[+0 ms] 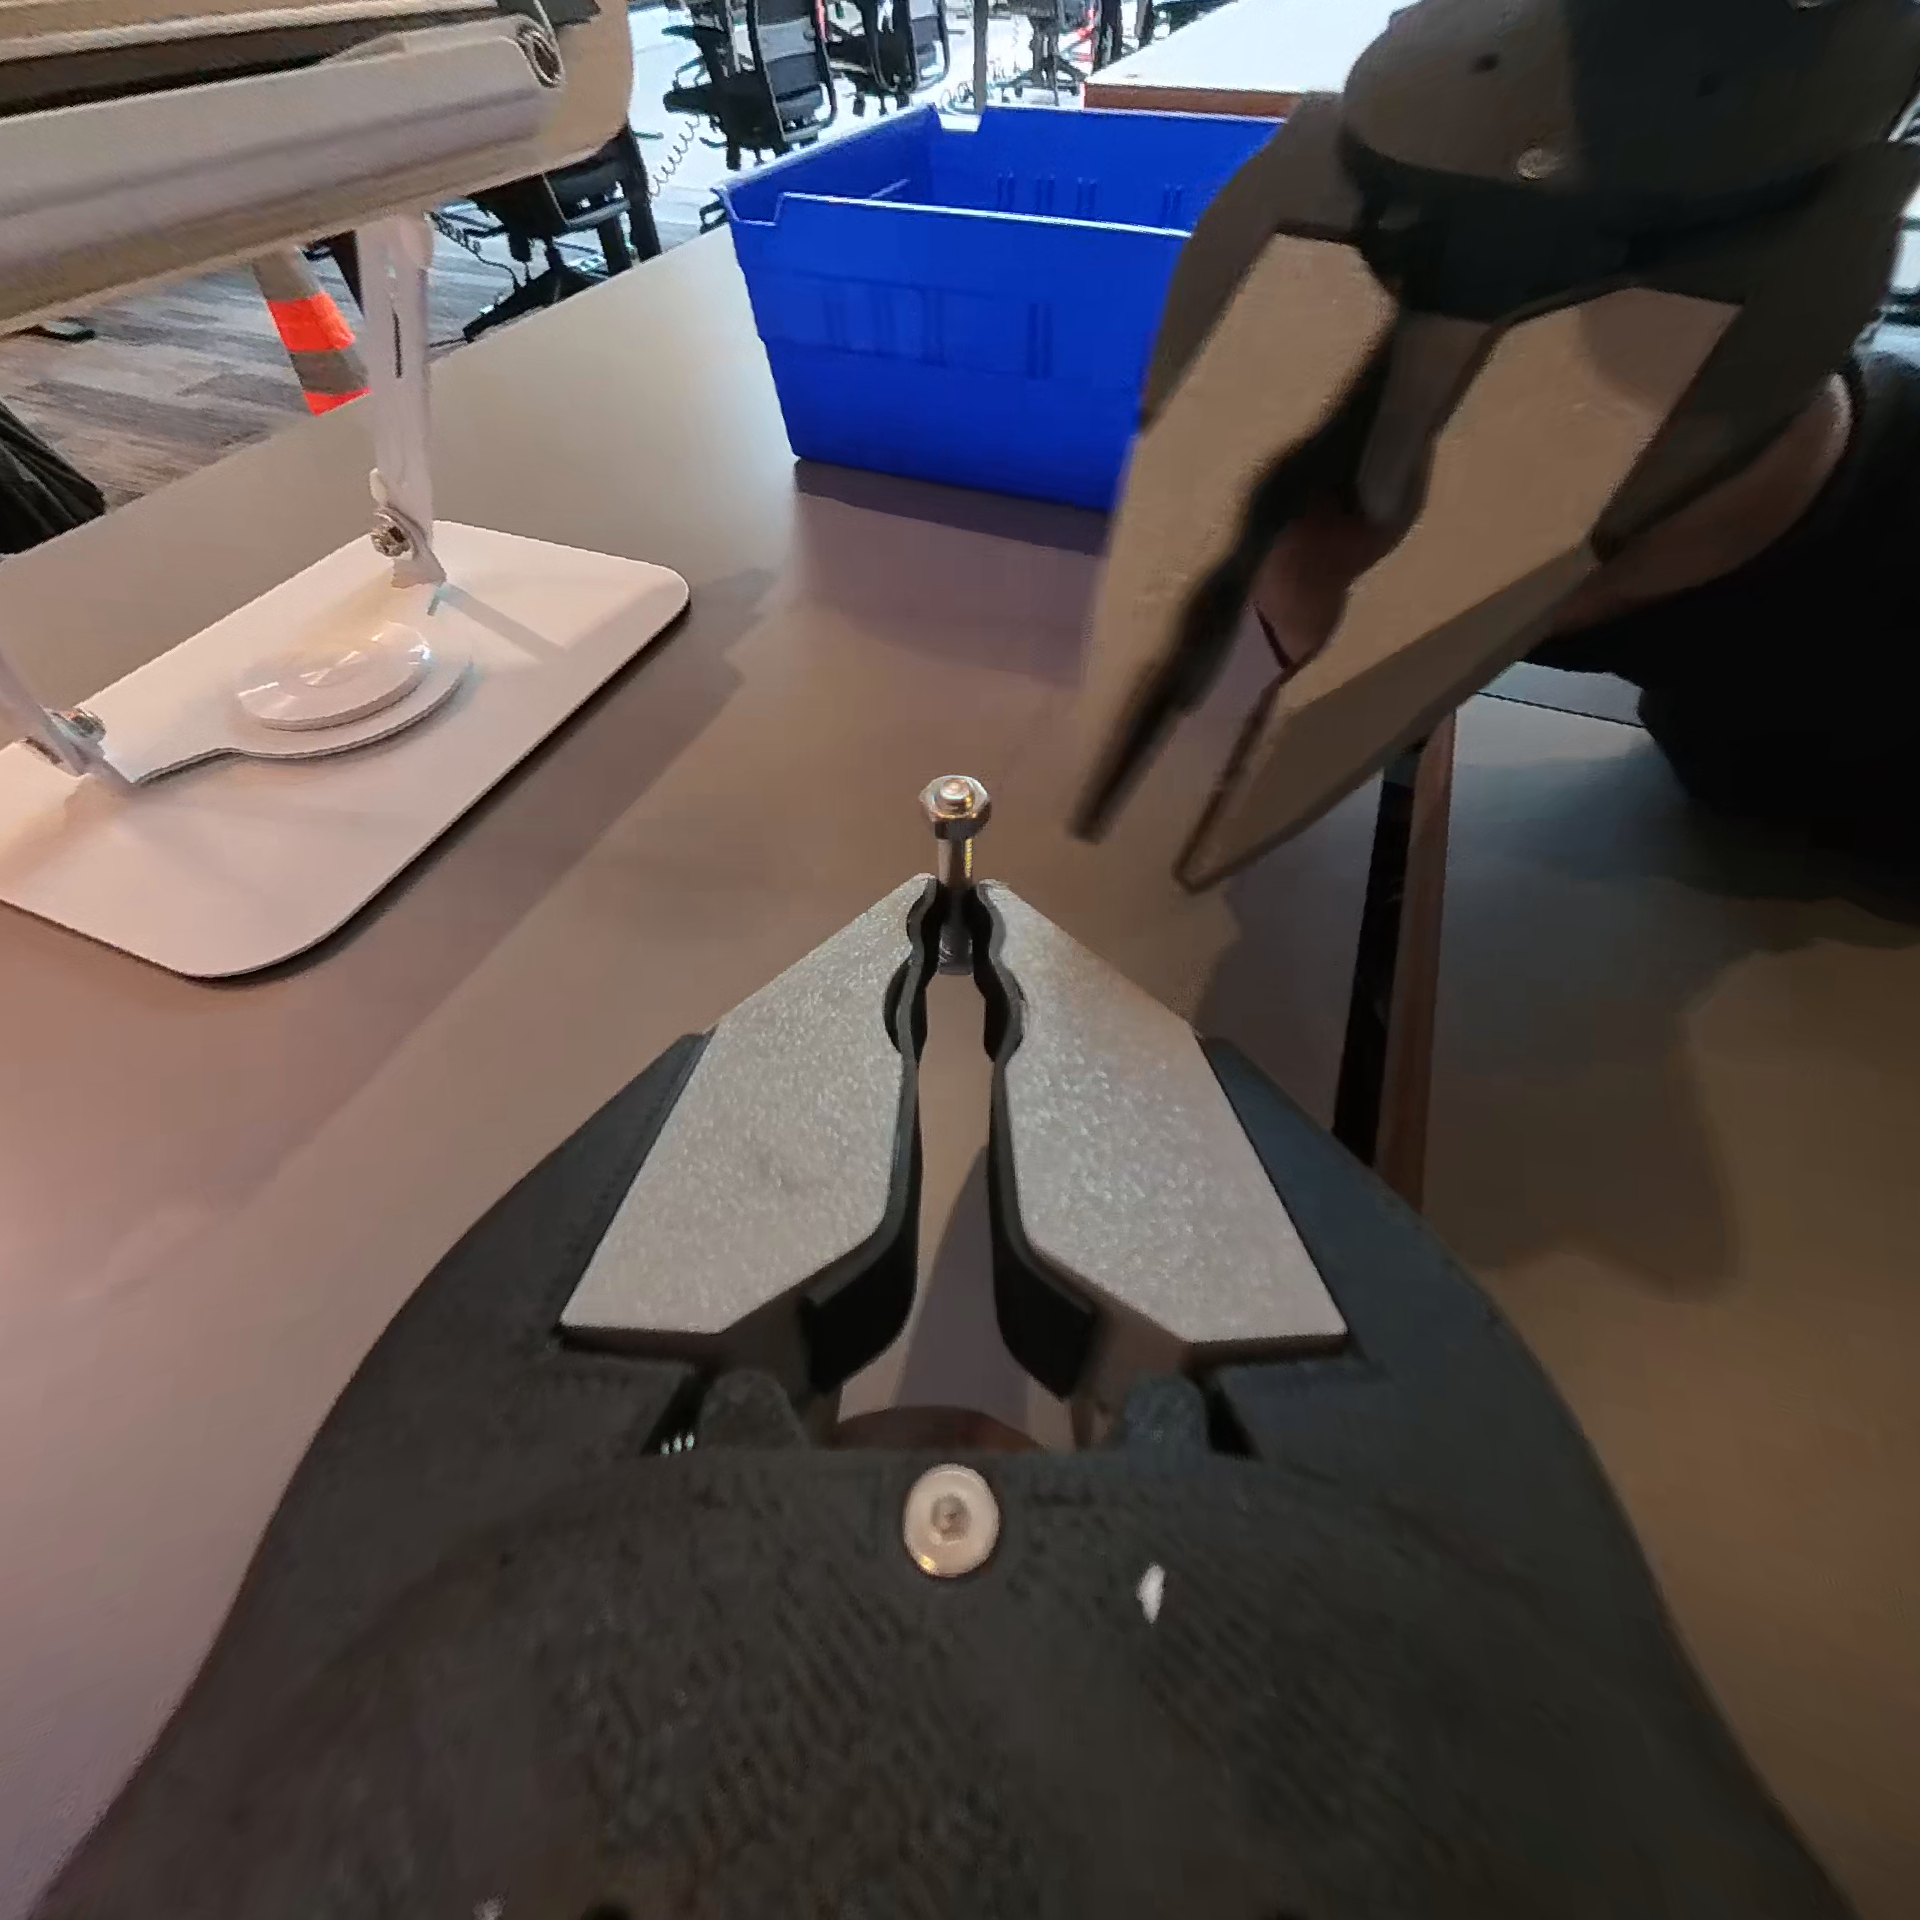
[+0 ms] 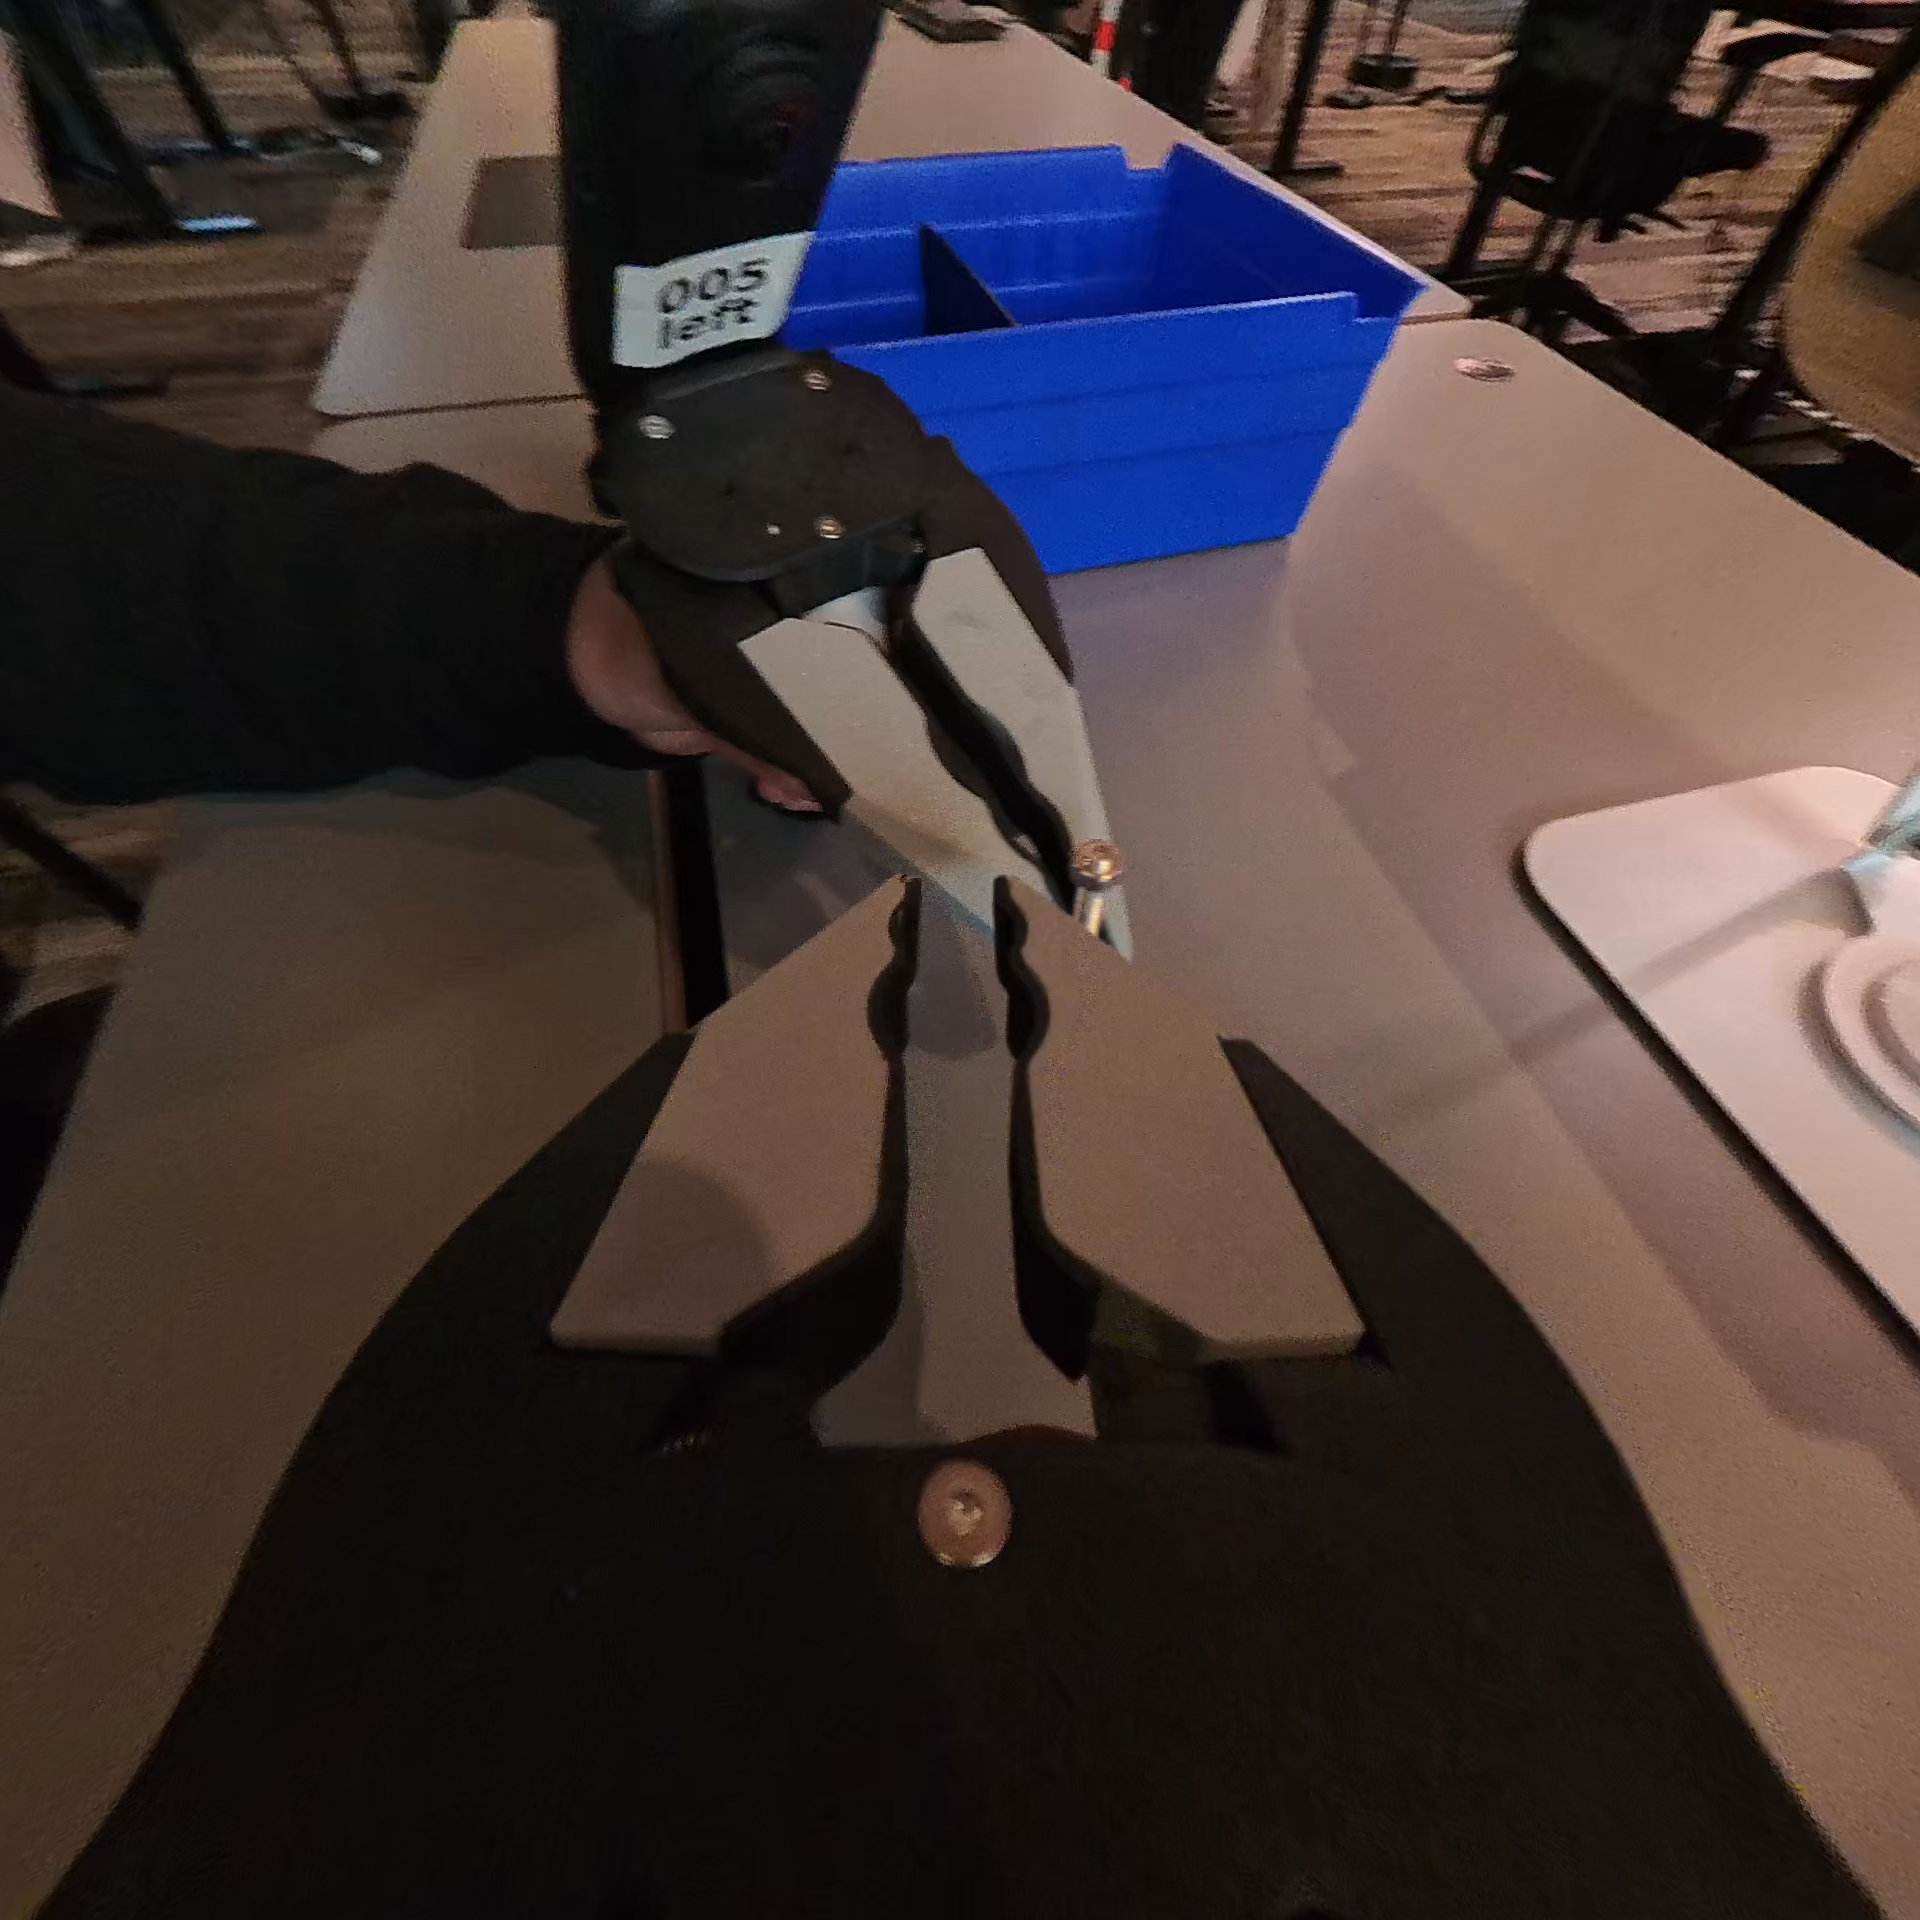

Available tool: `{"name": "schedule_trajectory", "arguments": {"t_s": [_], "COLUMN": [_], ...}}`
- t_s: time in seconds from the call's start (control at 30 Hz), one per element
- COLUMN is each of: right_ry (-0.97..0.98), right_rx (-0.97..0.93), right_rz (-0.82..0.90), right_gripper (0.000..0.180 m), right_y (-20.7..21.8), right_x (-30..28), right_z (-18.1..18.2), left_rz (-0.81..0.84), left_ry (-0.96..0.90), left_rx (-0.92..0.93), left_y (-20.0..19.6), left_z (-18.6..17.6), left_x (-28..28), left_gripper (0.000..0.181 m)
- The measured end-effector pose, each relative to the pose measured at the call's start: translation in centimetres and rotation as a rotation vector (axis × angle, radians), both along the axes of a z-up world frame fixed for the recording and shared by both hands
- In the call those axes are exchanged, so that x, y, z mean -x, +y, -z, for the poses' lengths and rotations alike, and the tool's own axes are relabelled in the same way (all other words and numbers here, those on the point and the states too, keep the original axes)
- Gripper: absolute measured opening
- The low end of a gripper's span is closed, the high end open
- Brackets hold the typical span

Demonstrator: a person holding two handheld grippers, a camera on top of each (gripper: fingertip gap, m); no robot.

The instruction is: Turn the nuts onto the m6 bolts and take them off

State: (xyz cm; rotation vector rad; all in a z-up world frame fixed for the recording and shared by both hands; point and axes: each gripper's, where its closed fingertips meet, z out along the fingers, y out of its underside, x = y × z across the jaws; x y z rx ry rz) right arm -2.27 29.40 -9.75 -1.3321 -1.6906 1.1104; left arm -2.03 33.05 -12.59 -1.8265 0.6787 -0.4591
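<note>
My left gripper [image 1: 954,904] is shut on a silver M6 bolt [image 1: 954,864], which sticks out past the fingertips above the table. A hex nut [image 1: 954,803] sits on the bolt's far end. My right gripper [image 1: 1138,854] hangs to the right of the nut, a short way off, not touching it. In the right wrist view my right gripper [image 2: 954,888] is open and empty. The left gripper [image 2: 1101,916] lies just beyond it to the right, with the bolt and nut [image 2: 1096,862] at its tips. A hand in a dark sleeve [image 2: 623,675] holds it.
A blue divided bin [image 1: 935,343] stands at the back of the grey table [image 1: 623,582]; it also shows in the right wrist view [image 2: 1122,416]. A white stand with a flat base [image 1: 312,790] is at the left [image 2: 1714,935]. A gap between tabletops runs at the right [image 1: 1392,987]. Across from one pair of fingers to the other is roughly 4 cm. The flat base [image 1: 312,790] lies around 25 cm away from my left fingertips. Look for it in the right wrist view [image 2: 1771,962] too.
</note>
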Motion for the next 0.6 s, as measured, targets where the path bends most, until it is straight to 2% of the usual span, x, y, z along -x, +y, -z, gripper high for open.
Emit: {"name": "schedule_trajectory", "arguments": {"t_s": [0.07,0.17,0.3,0.43,0.5,0.6], "right_ry": [-0.003,0.004,0.014,0.002,0.001,0.004], "right_rx": [0.001,-0.006,0.016,0.013,0.009,-0.001], "right_rz": [-0.002,0.045,0.093,0.057,0.007,0.009], "right_gripper": [0.012,0.026,0.035,0.030,0.012,0.016], "right_y": [-0.1,0.8,1.8,1.0,0.1,0.1], "right_x": [0.0,0.2,0.3,0.3,0.1,0.1], "right_z": [0.0,0.0,-0.1,0.1,0.0,-0.1], "left_rz": [0.000,0.006,0.014,0.006,0.001,-0.002], "left_ry": [-0.001,0.004,0.004,0.011,0.000,0.006], "left_rx": [0.000,0.000,0.003,0.001,0.002,-0.002], "left_y": [0.0,0.0,-0.1,0.0,0.0,0.1], "left_z": [0.0,0.1,0.2,0.2,0.2,0.2], "left_x": [0.0,-0.1,-0.3,-0.2,-0.1,0.0], "left_gripper": [0.002,0.002,0.002,0.002,0.002,0.002]}}
